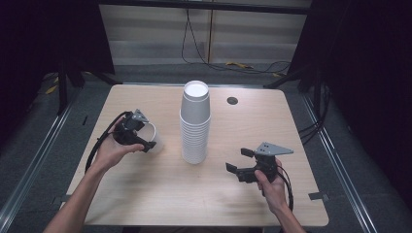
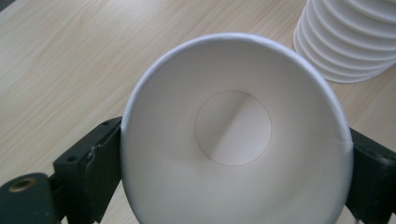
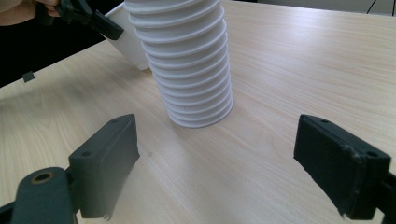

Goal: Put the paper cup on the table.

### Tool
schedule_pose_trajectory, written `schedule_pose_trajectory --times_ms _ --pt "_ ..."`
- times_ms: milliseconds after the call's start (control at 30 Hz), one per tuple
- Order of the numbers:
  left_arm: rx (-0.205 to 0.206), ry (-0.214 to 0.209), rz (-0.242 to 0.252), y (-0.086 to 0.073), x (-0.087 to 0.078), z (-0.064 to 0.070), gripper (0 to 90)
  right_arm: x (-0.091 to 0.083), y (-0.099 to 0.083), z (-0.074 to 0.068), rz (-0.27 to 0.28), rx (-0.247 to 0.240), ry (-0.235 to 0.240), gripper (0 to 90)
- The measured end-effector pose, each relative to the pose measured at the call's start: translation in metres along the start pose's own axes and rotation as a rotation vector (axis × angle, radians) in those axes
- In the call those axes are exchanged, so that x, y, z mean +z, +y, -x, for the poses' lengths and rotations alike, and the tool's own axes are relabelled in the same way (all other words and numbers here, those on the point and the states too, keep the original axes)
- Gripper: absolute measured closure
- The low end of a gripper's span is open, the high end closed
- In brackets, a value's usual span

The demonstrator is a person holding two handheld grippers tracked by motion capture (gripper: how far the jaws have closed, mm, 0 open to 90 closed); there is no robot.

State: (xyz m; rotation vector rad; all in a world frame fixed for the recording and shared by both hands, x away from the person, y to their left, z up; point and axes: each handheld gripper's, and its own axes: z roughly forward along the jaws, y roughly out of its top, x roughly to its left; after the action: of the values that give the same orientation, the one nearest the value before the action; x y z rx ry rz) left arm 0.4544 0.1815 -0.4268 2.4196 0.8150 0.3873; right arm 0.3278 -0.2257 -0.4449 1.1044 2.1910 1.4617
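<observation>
Single paper cup (image 2: 236,135) clamped between jaws of left gripper (image 1: 130,131), tilted on its side, mouth toward that gripper's camera, held near the left of the worktop (image 1: 145,199). Tall stack of cups (image 1: 195,124) upright mid-worktop, mouths down, just right of the held cup. Right gripper (image 1: 245,162) low at front right, jaws wide apart, nothing between, aimed at the stack's base (image 3: 198,112).

Likely very light, thin-walled, easily crushed or ovalled under a hard squeeze; smooth sides, probably slippery. Best taken across the wall just under the rolled rim, with gentle pressure. Nested cups likely to cling; stack tall, tippy if nudged.
</observation>
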Motion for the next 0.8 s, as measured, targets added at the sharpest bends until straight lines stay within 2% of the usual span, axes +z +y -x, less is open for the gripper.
schedule_pose_trajectory --times_ms 67,333,400,500,567,700,800 --pt "0.006 0.008 -0.006 0.001 0.004 0.002 7.9 0.000 0.000 0.000 0.001 0.002 -0.002 13.6" --pt "-0.024 0.007 0.055 0.000 0.012 0.001 6.1 0.003 -0.001 -0.001 -0.005 -0.003 0.013 13.7" --pt "-0.024 0.003 0.073 0.000 0.015 0.000 5.8 0.003 0.000 -0.002 -0.007 -0.003 0.011 13.7" --pt "-0.024 0.019 0.094 0.000 0.019 0.003 5.6 0.003 0.000 -0.003 -0.008 -0.011 -0.004 13.8" --pt "-0.015 0.020 0.101 0.002 0.022 0.005 5.4 0.003 0.000 -0.003 -0.003 -0.007 0.000 13.7" --pt "-0.023 0.025 0.108 0.003 0.026 0.006 5.3 0.002 0.000 -0.001 -0.002 -0.004 -0.009 13.7" --pt "-0.015 0.008 0.107 0.004 0.030 0.008 4.6 0.001 0.000 -0.001 0.003 -0.004 -0.009 13.7"
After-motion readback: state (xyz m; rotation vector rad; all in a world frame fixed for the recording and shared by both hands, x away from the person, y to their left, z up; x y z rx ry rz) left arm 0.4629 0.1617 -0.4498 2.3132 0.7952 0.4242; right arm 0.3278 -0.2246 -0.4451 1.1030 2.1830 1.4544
